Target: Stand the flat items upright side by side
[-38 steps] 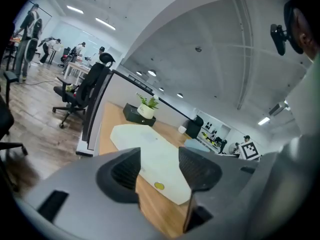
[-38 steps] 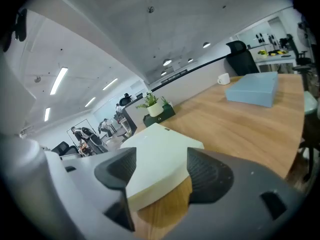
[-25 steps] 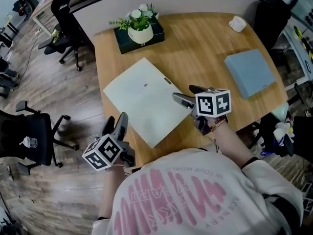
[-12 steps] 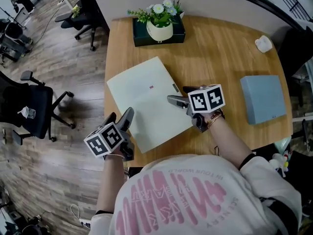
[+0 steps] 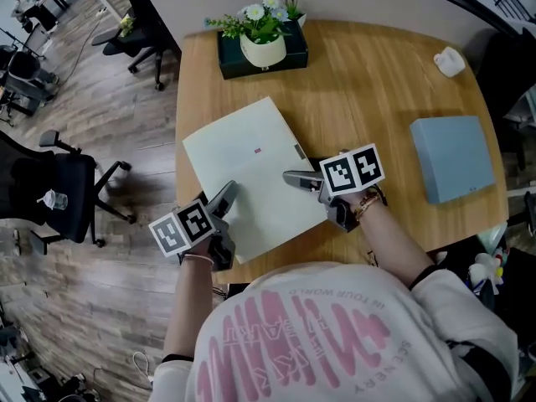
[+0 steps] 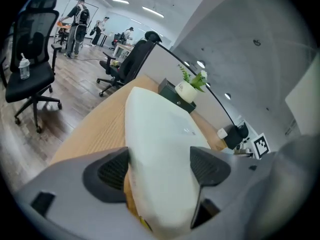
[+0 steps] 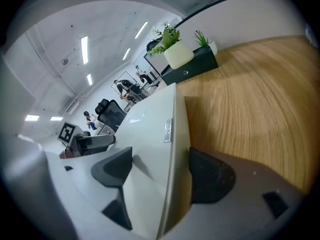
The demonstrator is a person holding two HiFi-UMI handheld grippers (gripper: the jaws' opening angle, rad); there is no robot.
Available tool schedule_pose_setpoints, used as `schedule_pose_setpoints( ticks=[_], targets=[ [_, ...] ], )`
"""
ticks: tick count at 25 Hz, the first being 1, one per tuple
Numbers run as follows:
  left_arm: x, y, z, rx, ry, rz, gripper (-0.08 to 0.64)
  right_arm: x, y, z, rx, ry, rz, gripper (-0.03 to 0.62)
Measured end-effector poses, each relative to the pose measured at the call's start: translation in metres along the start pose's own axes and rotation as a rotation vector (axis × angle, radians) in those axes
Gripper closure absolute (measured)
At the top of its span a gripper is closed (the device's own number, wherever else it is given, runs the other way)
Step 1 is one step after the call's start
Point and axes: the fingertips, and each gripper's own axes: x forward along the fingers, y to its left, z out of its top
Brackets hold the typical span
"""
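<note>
- Step in hand: taking hold of the white folder (image 5: 247, 170), which lies flat on the table (image 5: 368, 82) close to the person. Nothing stands upright yet, so the task looks to be at its start.
- The left gripper (image 5: 226, 198) sits at the folder's near left edge. Its jaws are wide and have just been opening, and the edge lies between the pads without being pinched.
- The right gripper (image 5: 300, 172) sits at the folder's right edge, jaws also wide. One pad is over the top face and one is beside the spine, and no squeeze shows.
- Next move, as I judge it: both grippers need to close firmly on their opposite edges. They then need to lift and turn together so the folder neither slips nor flexes.
- The blue folder (image 5: 456, 157) lies flat, well apart to the right, and would have to be stood beside the white one afterwards.
- Only the head view shows both folders, the potted plant (image 5: 261, 36) at the far edge, and how the grippers flank the white folder.
- Only the gripper views show the pads around the folder's edges. The right one also shows up close a small metal tab (image 7: 168, 130) on the spine.
</note>
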Motion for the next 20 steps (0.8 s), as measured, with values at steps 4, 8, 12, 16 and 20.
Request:
schedule_pose_setpoints(
  ticks=[4, 8, 12, 16, 20],
  targets=[
    [0.003, -0.014, -0.017, 0.050, 0.060, -0.014, 0.183, -0.018, -0.003, -0.022, -0.006, 0.064, -0.041, 0.237],
    [0.000, -0.026, -0.025, 0.180, 0.107, -0.018, 0.181, -0.029, 0.000, -0.038, -0.011, 0.050, -0.084, 0.244],
    [0.000, -0.050, -0.023, 0.286, 0.114, -0.055, 0.181, -0.051, -0.002, -0.042, -0.023, -0.028, -0.120, 0.245],
    [-0.002, -0.079, -0.006, 0.419, 0.063, -0.092, 0.176, -0.071, -0.002, -0.029, -0.073, -0.128, -0.145, 0.245],
    [-0.008, -0.108, 0.010, 0.544, -0.014, -0.101, 0.172, -0.092, 0.000, -0.014, -0.140, -0.216, -0.166, 0.245]
  ],
)
